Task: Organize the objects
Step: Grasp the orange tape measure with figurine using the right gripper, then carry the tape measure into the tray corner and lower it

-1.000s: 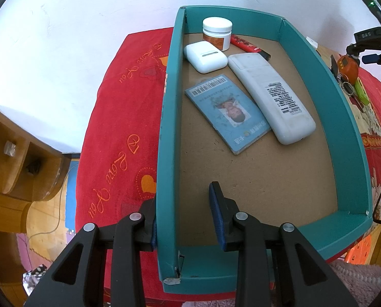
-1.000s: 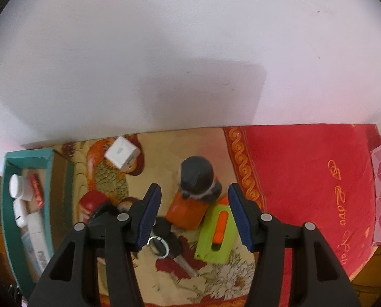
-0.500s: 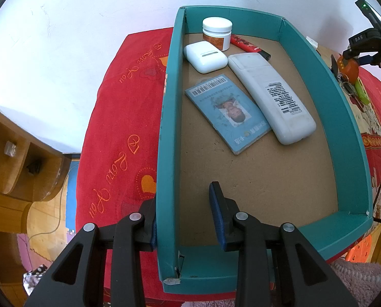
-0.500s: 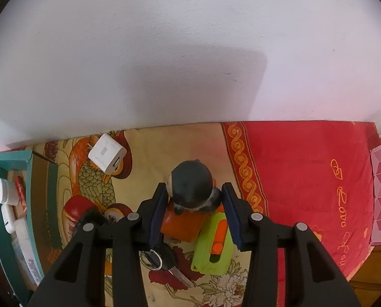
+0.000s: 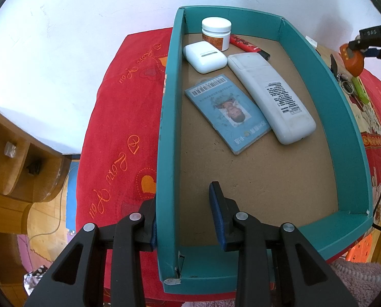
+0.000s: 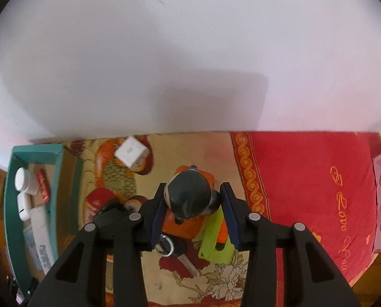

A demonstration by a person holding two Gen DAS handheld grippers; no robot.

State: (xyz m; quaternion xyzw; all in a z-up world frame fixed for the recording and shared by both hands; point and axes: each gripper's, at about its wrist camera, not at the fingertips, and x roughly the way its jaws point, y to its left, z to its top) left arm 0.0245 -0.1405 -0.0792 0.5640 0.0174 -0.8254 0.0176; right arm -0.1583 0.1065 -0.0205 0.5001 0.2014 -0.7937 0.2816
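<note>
You have the teal tray [image 5: 344,138] roughly half filled: along its far end sit a white-lidded jar [image 5: 216,33], a white earbud case [image 5: 204,56], a red lighter-like stick [image 5: 248,47], a white remote control [image 5: 272,97] and a blue ID card [image 5: 227,113], with the near half of the cardboard floor bare. Your left gripper [image 5: 182,217] is pinched on the tray's left wall, one finger outside and one inside, steadying the tray on the red cloth [image 5: 124,133]. Your right gripper [image 6: 191,213] has just been closing, with the dark rounded top of the orange toy figure [image 6: 188,199] between the pads; the left pad looks pressed to it, while a sliver of gap seems to show at the right pad, so the pinch looks made but perhaps not firm. In the left wrist view the figure appears raised off the cloth beyond the tray's right wall, so I judge that you are at the start of carrying it over. What is left outside the tray, as far as these views show: the figure itself, the lime-green utility knife [image 6: 213,240] and the key on its ring [image 6: 180,253] just beneath the gripper, and the white cube charger [image 6: 131,152] further back, near the tray's far corner. That makes about four items to go.
</note>
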